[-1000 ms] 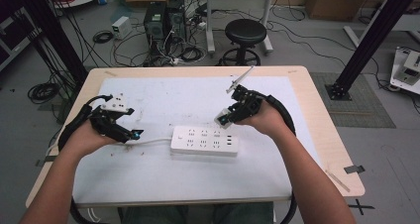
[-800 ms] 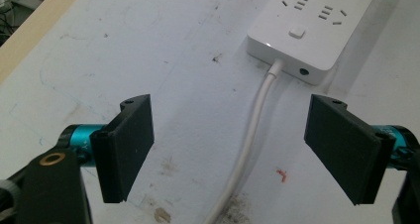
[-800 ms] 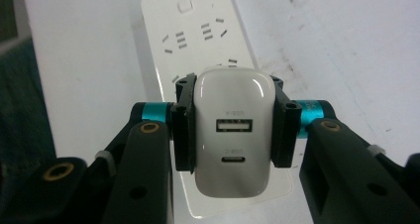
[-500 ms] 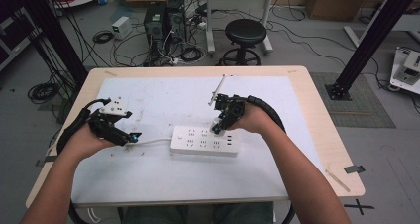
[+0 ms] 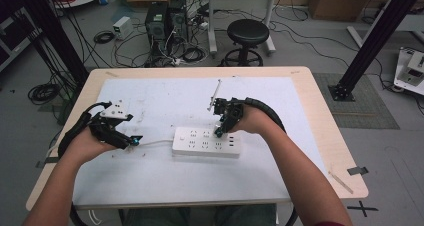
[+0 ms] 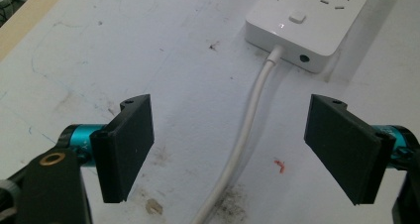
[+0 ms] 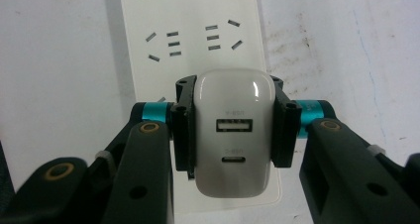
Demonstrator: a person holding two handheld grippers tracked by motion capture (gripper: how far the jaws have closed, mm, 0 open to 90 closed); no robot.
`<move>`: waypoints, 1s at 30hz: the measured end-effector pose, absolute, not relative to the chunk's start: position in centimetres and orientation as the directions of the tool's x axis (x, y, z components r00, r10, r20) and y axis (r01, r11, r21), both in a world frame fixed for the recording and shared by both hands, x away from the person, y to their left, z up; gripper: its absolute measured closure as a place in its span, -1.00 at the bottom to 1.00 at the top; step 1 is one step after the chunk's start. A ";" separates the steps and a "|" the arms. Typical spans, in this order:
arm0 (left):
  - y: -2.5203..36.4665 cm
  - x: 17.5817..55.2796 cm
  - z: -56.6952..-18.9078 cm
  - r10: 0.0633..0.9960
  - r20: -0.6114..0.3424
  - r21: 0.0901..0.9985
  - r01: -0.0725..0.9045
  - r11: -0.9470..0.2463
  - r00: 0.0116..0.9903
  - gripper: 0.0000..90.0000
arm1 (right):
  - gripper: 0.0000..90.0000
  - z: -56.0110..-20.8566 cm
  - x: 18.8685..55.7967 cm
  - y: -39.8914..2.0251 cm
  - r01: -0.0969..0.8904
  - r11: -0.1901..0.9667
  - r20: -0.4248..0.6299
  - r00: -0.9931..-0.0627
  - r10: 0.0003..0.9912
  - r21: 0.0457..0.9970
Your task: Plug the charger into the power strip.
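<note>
A white power strip [image 5: 206,141] lies near the middle of the white mat, its white cord [image 6: 246,130] running out to the left. My right gripper [image 7: 231,127] is shut on a white USB charger [image 7: 233,135], held directly over the strip's right end [image 7: 193,30]. In the high view the right gripper [image 5: 220,131] points down at the strip's top right sockets. My left gripper [image 5: 134,141] stands open just left of the strip, low over the mat. Its two black pads [image 6: 126,144] straddle the cord with nothing between them.
The table [image 5: 320,111] has a wooden rim around the white mat. A thin stick [image 5: 215,93] lies on the mat behind the right gripper. Beyond the far edge stand a black stool [image 5: 247,36], computer cases [image 5: 165,21] and tangled floor cables.
My right gripper has moved left and down with the charger, from beyond the strip's right end to just over its sockets. The left gripper has hardly moved.
</note>
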State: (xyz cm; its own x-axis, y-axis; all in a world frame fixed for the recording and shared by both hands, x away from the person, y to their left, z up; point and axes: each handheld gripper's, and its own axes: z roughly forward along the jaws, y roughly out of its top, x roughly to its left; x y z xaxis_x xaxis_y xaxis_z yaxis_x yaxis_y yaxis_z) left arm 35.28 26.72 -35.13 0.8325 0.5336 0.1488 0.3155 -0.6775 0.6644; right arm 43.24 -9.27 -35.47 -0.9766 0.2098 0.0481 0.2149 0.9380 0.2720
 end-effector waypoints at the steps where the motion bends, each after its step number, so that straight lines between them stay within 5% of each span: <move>1: 26.7 35.3 -35.1 0.537 0.148 0.668 0.316 -0.674 0.831 -0.57 | 0.41 -35.5 43.2 -9.3 0.215 0.938 0.048 -0.977 0.210 0.272; 14: 26.1 35.3 -35.3 0.527 0.151 0.658 0.313 -0.685 0.836 -0.57 | 0.41 -36.2 42.4 -7.0 0.048 0.989 -0.061 -0.996 0.057 0.137; 30: 25.5 35.5 -35.6 0.521 0.155 0.652 0.309 -0.693 0.839 -0.57 | 0.42 -36.5 42.3 -6.8 0.074 0.987 -0.061 -0.995 0.084 0.144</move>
State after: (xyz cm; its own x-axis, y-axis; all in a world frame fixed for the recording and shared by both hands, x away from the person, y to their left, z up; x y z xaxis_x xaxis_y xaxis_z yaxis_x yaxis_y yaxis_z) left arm 35.53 25.55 -35.55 0.8392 0.5211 0.1553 0.3094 -0.6926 0.6516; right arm 42.35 -6.82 -36.46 -0.9946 0.0839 -0.0614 0.0744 0.9868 0.1436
